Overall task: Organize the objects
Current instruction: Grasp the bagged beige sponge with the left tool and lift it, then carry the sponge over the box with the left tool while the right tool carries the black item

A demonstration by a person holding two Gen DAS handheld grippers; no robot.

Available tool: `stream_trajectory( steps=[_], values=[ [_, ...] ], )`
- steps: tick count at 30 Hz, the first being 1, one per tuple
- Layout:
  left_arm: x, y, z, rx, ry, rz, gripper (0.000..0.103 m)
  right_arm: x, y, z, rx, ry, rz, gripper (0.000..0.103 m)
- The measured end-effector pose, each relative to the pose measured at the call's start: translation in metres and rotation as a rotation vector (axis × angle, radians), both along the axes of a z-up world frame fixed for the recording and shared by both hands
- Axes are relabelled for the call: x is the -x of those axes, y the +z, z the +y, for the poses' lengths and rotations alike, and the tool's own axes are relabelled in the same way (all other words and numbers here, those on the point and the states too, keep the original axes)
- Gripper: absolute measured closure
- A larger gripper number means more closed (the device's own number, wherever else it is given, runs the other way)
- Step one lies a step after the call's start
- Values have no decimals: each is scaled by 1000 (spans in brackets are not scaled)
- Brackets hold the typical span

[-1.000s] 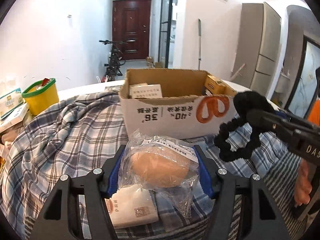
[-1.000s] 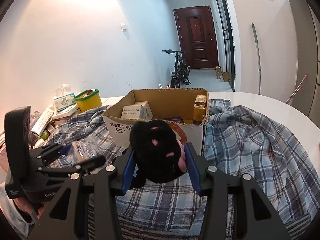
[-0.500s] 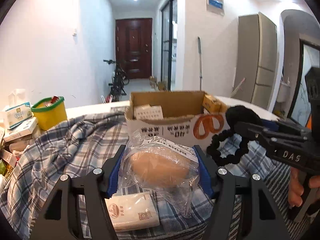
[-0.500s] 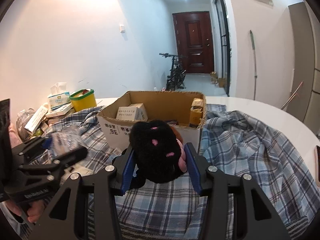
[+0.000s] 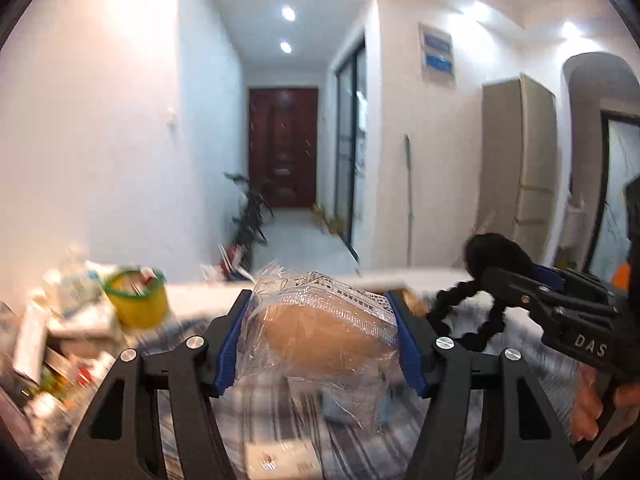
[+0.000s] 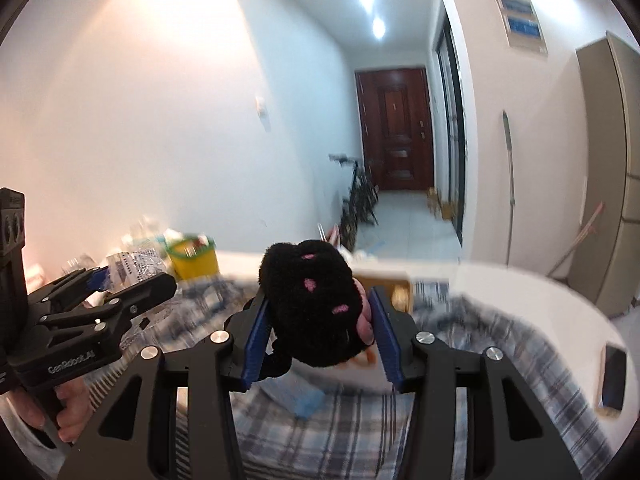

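Plastic-wrapped bun (image 5: 320, 334) between left fingers (image 5: 228, 348)

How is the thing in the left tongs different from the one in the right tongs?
The bagged bun is smooth, tan and sealed in clear crinkly plastic; the fuzzy black toy is furry, unwrapped, with pink spots. The bun fills the left tongs wider; the toy trails a black looped cord. Both are clamped, held above the plaid cloth.

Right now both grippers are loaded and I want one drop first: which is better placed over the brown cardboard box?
Right, tentatively: the cardboard box edge shows just behind its black plush toy.
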State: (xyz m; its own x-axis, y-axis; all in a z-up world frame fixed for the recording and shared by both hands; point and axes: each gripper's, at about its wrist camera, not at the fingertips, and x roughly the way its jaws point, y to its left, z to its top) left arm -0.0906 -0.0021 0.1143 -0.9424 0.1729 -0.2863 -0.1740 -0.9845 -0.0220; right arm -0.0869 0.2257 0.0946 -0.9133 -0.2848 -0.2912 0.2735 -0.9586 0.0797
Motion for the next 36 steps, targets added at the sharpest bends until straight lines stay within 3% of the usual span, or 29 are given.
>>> stream_trajectory(
  steps=[2, 5, 8, 12, 18, 27, 36],
  values=[
    [-9, 31, -6, -34, 39, 70, 36, -7, 28, 0, -16, -90, 62, 56],
    [-23, 73, -15, -110, 33, 173, 36, -14, 72, 5, 29, -75, 141, 56],
    [-30, 107, -13, -148, 5, 208, 36, -19, 105, 5, 55, -66, 192, 56],
    [-34, 127, -18, -191, -20, 226, 36, -27, 134, 10, 110, -46, 275, 56],
    [-22, 124, -18, -203, -44, 218, 36, -21, 123, 29, 194, -83, 308, 56],
    [6, 92, -10, -177, -46, 157, 36, 13, 97, 38, 191, -48, 187, 56],
    [14, 89, -11, -177, -23, 142, 36, 16, 91, 26, 142, -56, 197, 56]
  ],
)
